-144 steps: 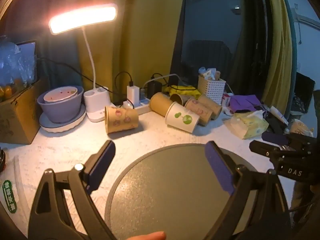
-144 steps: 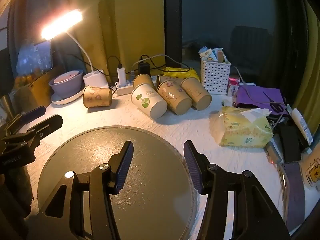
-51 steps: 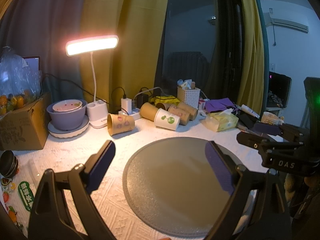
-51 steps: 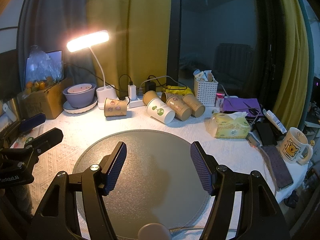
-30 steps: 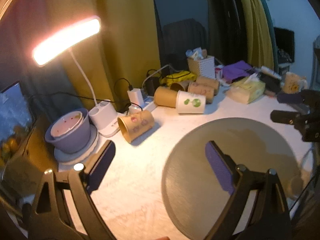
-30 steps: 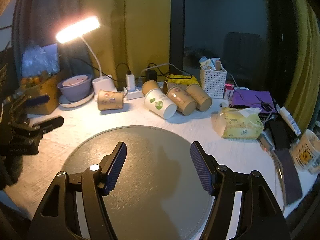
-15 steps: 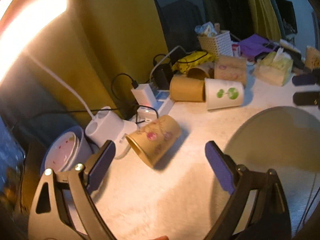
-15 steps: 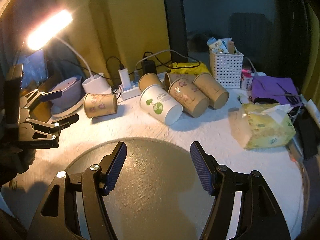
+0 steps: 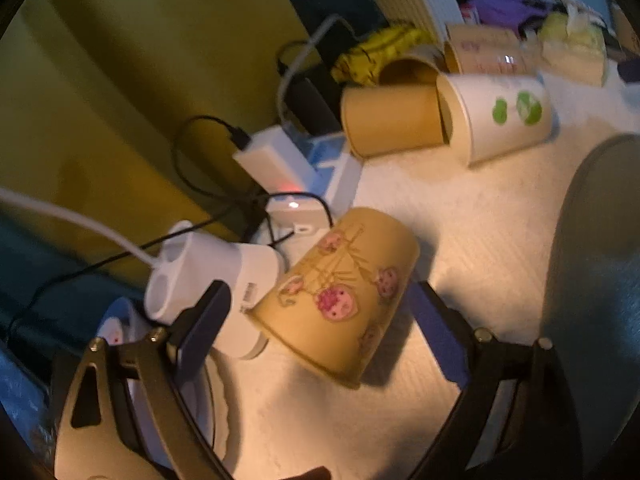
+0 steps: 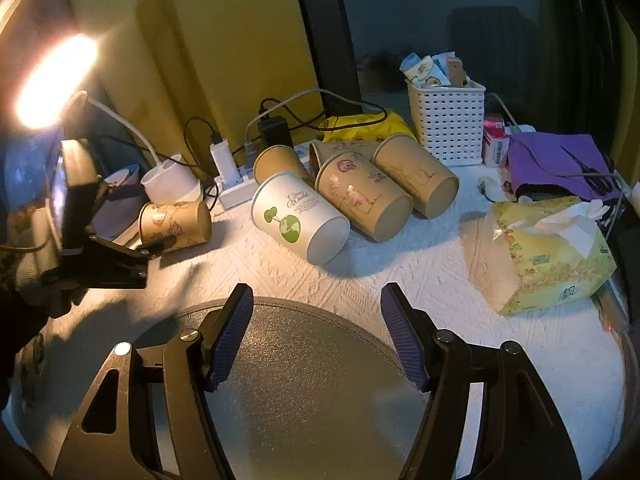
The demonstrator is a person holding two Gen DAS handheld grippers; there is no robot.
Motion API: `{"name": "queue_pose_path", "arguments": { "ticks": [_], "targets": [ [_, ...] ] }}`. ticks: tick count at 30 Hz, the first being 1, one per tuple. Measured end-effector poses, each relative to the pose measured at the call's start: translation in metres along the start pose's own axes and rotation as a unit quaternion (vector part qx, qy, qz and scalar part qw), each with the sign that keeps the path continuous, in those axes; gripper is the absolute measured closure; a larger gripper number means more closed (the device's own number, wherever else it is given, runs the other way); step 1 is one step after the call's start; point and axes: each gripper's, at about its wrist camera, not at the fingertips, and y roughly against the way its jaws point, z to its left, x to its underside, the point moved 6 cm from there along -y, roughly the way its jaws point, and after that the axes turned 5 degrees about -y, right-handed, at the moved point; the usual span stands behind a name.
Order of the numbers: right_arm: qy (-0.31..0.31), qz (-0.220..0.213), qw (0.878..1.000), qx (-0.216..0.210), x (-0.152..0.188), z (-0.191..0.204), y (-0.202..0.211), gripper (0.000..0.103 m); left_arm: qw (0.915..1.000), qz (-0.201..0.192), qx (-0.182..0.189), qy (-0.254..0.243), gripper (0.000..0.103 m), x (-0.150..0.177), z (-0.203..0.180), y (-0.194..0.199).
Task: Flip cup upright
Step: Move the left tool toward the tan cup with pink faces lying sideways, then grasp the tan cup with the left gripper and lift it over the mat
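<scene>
Left wrist view: a brown cup [image 9: 340, 300] is lying on its side on the white cloth [image 9: 460, 216], beside the lamp base [image 9: 208, 280]. The left gripper [image 9: 316, 332] is reaching around it, fingers spread wide on either side, gripping nothing. More cups [image 9: 496, 116] are lying behind.

Right wrist view: the same cup [image 10: 176, 220] is lying far left. A basket [image 10: 448, 120] is holding packets. The right gripper [image 10: 316, 336] is hovering over the grey mat [image 10: 304, 392], wide apart and empty.
</scene>
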Motion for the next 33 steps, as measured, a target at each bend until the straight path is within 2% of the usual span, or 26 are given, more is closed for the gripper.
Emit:
{"name": "queue_pose_path", "arguments": {
  "ticks": [5, 12, 22, 26, 29, 33],
  "targets": [
    [-0.009, 0.001, 1.000, 0.000, 0.000, -0.008, 0.000, 0.033, 0.9994, 0.023, 0.001, -0.027, 0.011, 0.000, -0.004, -0.022],
    [-0.014, -0.001, 1.000, 0.004, 0.001, -0.015, 0.005, 0.033, 0.9984, 0.019, 0.007, -0.052, 0.017, -0.003, -0.011, -0.021],
    [-0.013, -0.008, 1.000, 0.011, 0.009, -0.013, 0.023, 0.033, 0.9988, -0.003, 0.041, -0.025, 0.024, 0.005, -0.016, 0.017],
    [-0.010, -0.014, 1.000, 0.016, 0.015, -0.008, 0.039, 0.033, 0.9965, -0.028, 0.079, 0.000, 0.025, 0.003, -0.025, 0.049],
    [-0.010, -0.020, 1.000, 0.019, 0.022, -0.005, 0.053, 0.033, 0.9915, -0.044, 0.121, 0.016, 0.025, 0.001, -0.040, 0.071],
    [-0.010, -0.026, 0.999, 0.024, 0.035, -0.001, 0.074, 0.033, 0.9779, -0.076, 0.192, 0.033, 0.025, -0.006, -0.072, 0.114]
  ]
}}
